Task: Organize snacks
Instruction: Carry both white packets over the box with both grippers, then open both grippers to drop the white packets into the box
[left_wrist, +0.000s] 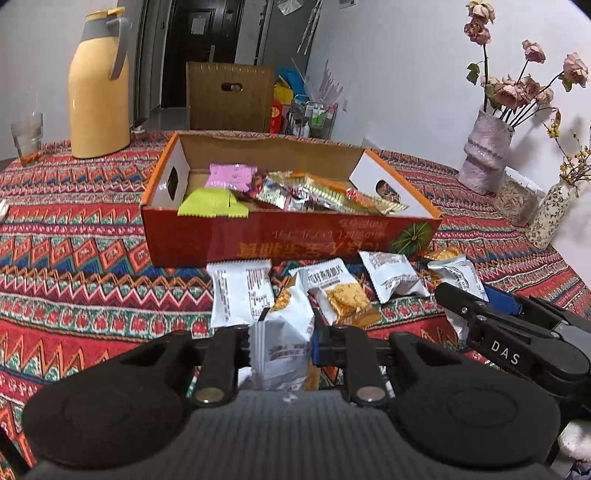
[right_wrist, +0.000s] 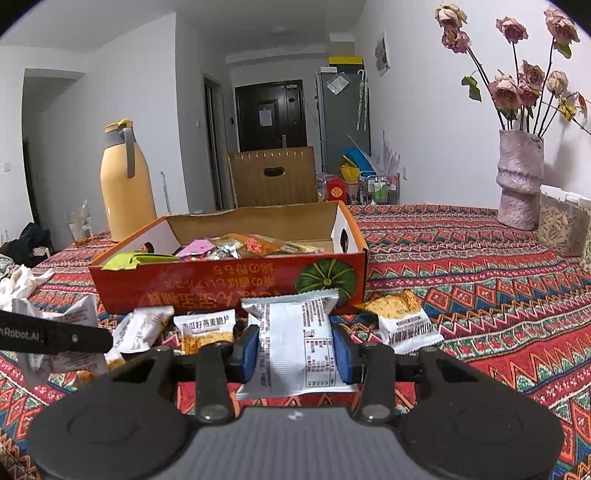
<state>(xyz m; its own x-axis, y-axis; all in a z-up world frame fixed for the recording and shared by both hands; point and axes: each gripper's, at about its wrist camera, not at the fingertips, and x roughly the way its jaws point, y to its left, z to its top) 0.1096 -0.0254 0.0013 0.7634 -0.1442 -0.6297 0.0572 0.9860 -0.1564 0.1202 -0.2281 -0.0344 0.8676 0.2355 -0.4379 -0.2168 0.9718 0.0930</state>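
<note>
While the left gripper (left_wrist: 282, 334) is pinching a white snack packet (left_wrist: 282, 347) standing on end, long axis toward the orange box (left_wrist: 295, 236) with its upside-down print, the right gripper (right_wrist: 294, 349), marked "DAS", is clamping another white packet (right_wrist: 295, 343), nutrition table facing up, long axis boxward.

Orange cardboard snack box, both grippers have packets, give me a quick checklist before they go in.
1. Left gripper shut on a crumpled white foil snack packet: ok.
2. Right gripper shut on a flat white foil snack packet: ok.
3. Orange cardboard snack box open on top: ok.
4. Free room inside the box: ok, bare floor at the back.
5. Path to the box: ok, only loose white packets lying flat in front.
6. Grips firm enough for the lift: cannot tell.
</note>
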